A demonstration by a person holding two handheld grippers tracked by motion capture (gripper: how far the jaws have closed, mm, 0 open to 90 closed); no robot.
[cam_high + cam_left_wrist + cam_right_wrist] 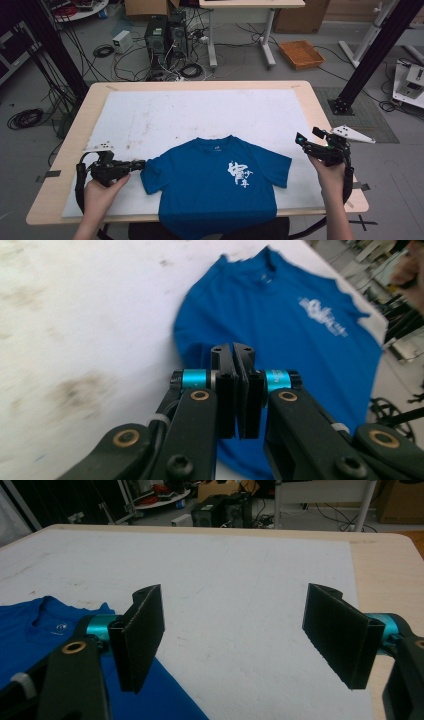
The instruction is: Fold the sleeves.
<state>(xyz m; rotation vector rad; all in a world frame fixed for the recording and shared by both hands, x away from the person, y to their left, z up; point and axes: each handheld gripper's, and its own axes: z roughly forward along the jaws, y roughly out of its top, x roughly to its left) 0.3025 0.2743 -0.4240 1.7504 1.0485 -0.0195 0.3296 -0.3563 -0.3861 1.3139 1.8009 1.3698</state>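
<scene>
- The blue cotton T-shirt [215,185] lies flat at the table's [65,150] near edge, its hem hanging over.
- Left gripper [139,164] fingers pinch its sleeve; a thin pinch may slip.
- Right gripper [309,141] fingers spread, idle, so the shirt could drag.

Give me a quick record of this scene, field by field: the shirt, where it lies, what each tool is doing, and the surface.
item: blue T-shirt with white print on the chest
lay: spread flat, front up, collar away from the person, hem hanging over the near table edge
left tool: jaws shut, at the edge of the shirt's left sleeve; whether cloth is pinched cannot be told
right tool: jaws wide open, nothing between them, held beyond the shirt's right sleeve
surface: white mat, stained, on a wooden table
</scene>
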